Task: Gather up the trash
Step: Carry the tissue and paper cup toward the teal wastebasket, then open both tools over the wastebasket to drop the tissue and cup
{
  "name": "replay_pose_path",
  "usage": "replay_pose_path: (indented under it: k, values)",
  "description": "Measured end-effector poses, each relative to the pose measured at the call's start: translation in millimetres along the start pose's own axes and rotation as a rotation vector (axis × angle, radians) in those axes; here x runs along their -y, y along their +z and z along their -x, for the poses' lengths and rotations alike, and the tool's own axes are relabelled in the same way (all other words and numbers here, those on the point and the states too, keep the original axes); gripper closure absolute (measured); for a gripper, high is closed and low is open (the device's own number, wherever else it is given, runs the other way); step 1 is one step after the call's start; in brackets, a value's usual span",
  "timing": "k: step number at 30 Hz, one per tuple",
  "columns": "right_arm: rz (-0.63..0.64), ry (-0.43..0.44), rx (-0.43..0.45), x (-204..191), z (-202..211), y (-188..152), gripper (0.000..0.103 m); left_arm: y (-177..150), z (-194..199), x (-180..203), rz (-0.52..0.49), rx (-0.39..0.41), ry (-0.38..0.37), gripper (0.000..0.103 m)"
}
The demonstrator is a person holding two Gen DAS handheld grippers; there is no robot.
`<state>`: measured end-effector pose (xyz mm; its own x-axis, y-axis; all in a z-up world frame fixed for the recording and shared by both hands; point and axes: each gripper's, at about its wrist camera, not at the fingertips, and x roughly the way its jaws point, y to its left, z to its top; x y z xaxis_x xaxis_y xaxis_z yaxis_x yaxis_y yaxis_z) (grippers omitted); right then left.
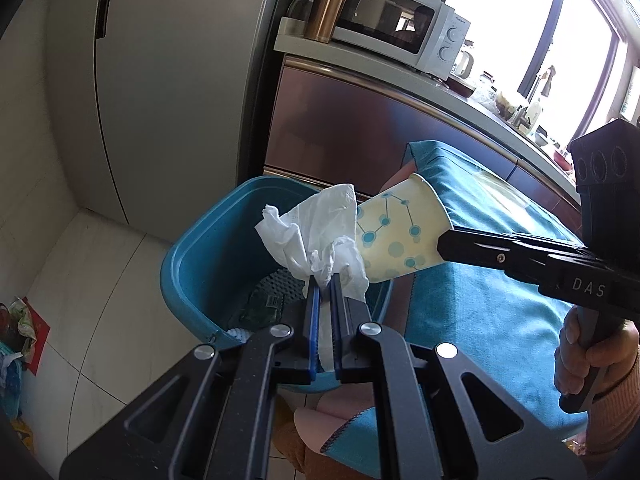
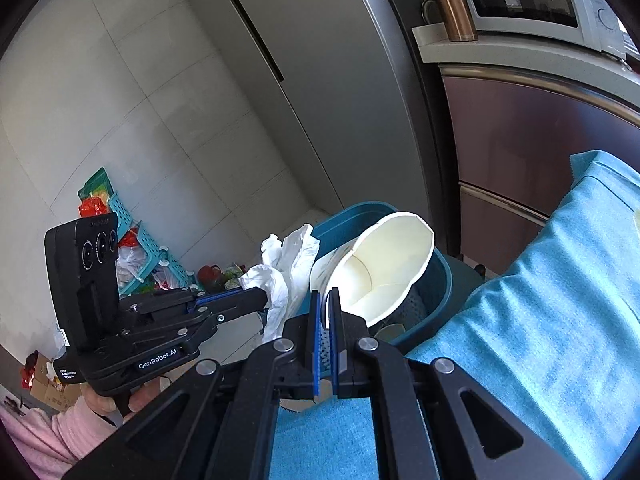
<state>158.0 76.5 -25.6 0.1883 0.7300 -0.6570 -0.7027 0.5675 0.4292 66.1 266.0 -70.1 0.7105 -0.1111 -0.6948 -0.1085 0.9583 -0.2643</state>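
Surroundings: a grey refrigerator (image 1: 160,80) stands behind the blue bin (image 1: 208,256), and to its right a counter (image 1: 360,60) carries a white microwave (image 1: 400,24) and a copper tumbler (image 1: 328,4). A table under a teal cloth (image 1: 500,280) borders the bin on the right. Against the tiled wall, bags and a turquoise rack (image 2: 136,248) lie on the floor, well apart from the bin. Nothing stands between my tongs and the bin's open mouth.

Task items: my left gripper (image 1: 325,284) is clamped on a crumpled white tissue (image 1: 316,232), which sprouts from between the blue pads (image 1: 314,308) and hangs above the bin's interior. My right gripper (image 2: 325,300) pinches the wall of a paper cup (image 2: 384,264) near its base; the cup lies tilted, its mouth turned up and away, over the bin's rim beside the cloth edge. Tissue and cup sit just beside each other, the tissue to the left. Some dark packaging (image 1: 264,308) already lies on the bin's perforated bottom.
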Motion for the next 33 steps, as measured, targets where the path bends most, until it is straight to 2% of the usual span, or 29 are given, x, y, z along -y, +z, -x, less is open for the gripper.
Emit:
replay_pose_path:
  k: [8,18,24,30,33]
  values:
    - [0.023,-0.015,-0.083,-11,-33,3,0.100,4,-26,-10,0.032,-0.031,0.028,0.097]
    - [0.015,-0.009,-0.136,-15,-64,7,0.098,2,-48,-21,0.069,-0.061,0.056,0.095]
    - [-0.001,-0.002,-0.140,-15,-71,7,0.095,0,-53,-24,0.089,-0.065,0.061,0.092]
    - [-0.018,0.006,-0.110,-10,-61,3,0.095,-1,-52,-22,0.087,-0.062,0.054,0.092]
    - [-0.035,0.006,-0.088,-4,-50,-1,0.095,-2,-46,-18,0.070,-0.049,0.051,0.089]
